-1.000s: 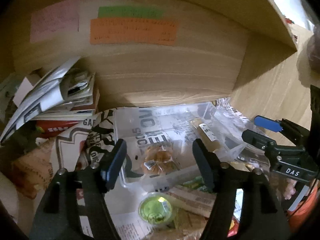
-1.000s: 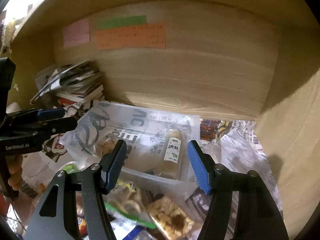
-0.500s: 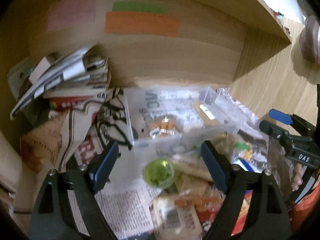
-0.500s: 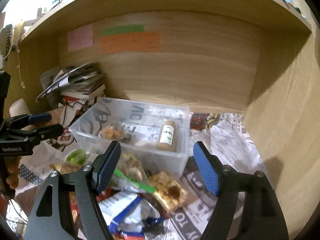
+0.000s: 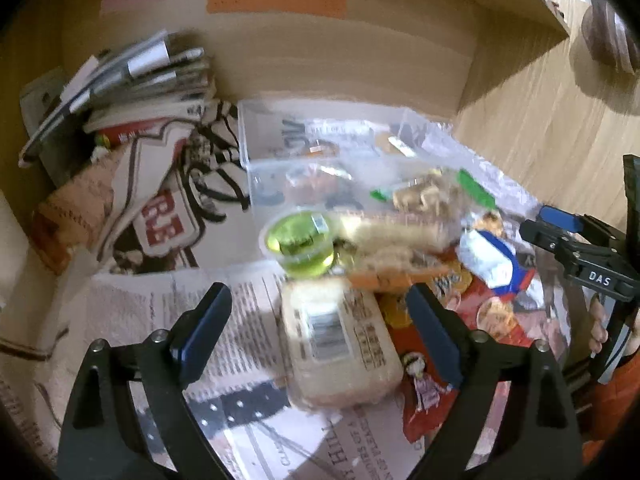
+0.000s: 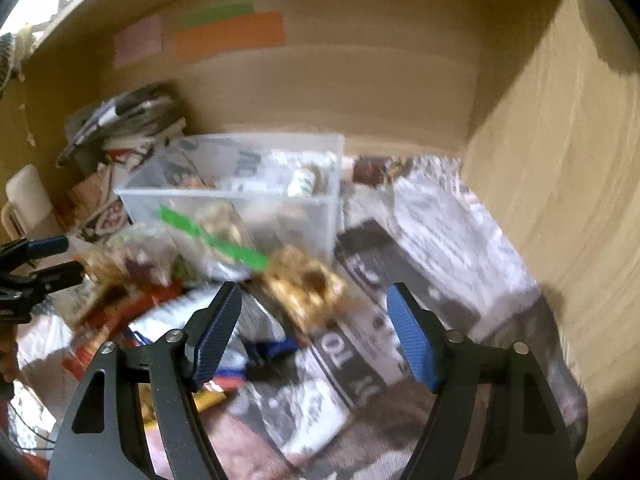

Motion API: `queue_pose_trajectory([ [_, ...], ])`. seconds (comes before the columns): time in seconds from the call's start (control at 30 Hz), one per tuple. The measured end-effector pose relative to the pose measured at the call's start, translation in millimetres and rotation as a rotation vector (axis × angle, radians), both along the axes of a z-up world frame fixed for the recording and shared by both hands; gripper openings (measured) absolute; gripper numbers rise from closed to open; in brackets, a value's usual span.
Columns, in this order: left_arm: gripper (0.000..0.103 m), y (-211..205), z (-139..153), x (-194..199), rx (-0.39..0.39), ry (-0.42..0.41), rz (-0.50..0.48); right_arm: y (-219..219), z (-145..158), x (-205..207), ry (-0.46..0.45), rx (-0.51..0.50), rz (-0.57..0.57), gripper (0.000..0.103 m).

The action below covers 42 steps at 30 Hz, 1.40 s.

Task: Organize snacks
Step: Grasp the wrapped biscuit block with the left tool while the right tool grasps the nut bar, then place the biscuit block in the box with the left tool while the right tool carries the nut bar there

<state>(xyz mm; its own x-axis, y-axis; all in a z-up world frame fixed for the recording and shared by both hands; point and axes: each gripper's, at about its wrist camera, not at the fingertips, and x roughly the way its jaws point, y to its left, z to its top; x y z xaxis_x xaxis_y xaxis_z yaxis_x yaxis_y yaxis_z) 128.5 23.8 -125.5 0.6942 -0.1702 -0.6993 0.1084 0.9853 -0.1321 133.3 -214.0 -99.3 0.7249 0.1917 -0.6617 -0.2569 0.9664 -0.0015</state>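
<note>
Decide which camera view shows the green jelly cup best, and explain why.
The left wrist view: the green jelly cup sits near centre, unobstructed, ahead of the open left gripper. In the right wrist view it cannot be made out among the blurred snacks.

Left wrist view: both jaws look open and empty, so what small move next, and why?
Probably ease the left gripper forward and down onto the beige barcoded packet. It lies between the open jaws, outside the clear bin, which already holds a few snacks. The right gripper holds nothing.
</note>
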Motion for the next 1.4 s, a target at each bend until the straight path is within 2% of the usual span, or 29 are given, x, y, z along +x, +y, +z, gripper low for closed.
queue_pose_trajectory([
  [0.17, 0.091, 0.0, -21.0, 7.7, 0.01, 0.051, 0.025, -8.6, -15.6, 7.4, 0.05, -0.001, -0.027, 0.072],
  [0.3, 0.091, 11.4, -31.2, 11.1, -0.031, 0.066, 0.059, -8.3, -19.9, 18.1, 0.074, 0.016, -0.015, 0.072],
  [0.5, 0.087, 25.3, -36.3, 8.1, 0.0, 0.066, 0.11, 5.3, -23.1, 36.5, 0.083, 0.003, 0.035, 0.072],
  [0.6, 0.081, 29.6, -35.9, 6.3, 0.0, 0.058, 0.119, 10.7, -25.8, 48.3, 0.099, -0.002, 0.055, 0.072],
  [0.73, 0.061, 32.6, -37.0, 7.7, 0.015, 0.043, 0.136, 12.2, -31.6, 61.7, 0.144, 0.03, 0.073, 0.073],
  [0.87, 0.058, 36.9, -36.8, 12.0, -0.008, 0.038, 0.154, 11.0, -35.8, 67.8, 0.155, 0.028, 0.07, 0.081],
  [0.93, 0.058, 38.4, -36.6, 12.3, -0.01, 0.036, 0.162, 10.5, -38.8, 70.4, 0.169, 0.024, 0.072, 0.081],
  [1.03, 0.058, 38.0, -35.5, 10.1, -0.001, 0.028, 0.169, 4.1, -42.3, 74.4, 0.199, 0.05, 0.068, 0.078],
  [1.07, 0.058, 38.0, -35.3, 9.0, -0.001, 0.027, 0.172, 2.7, -42.5, 74.5, 0.204, 0.058, 0.071, 0.072],
  [1.2, 0.056, 41.4, -32.5, 6.8, -0.004, 0.021, 0.189, 1.4, -41.0, 67.7, 0.195, 0.056, 0.08, 0.064],
  [1.27, 0.055, 43.2, -30.1, 6.7, -0.004, 0.016, 0.194, 2.2, -38.0, 62.1, 0.19, 0.064, 0.098, 0.049],
  [1.4, 0.055, 47.3, -25.9, 7.7, -0.002, 0.007, 0.199, 4.6, -33.5, 53.5, 0.15, 0.009, 0.074, 0.042],
])
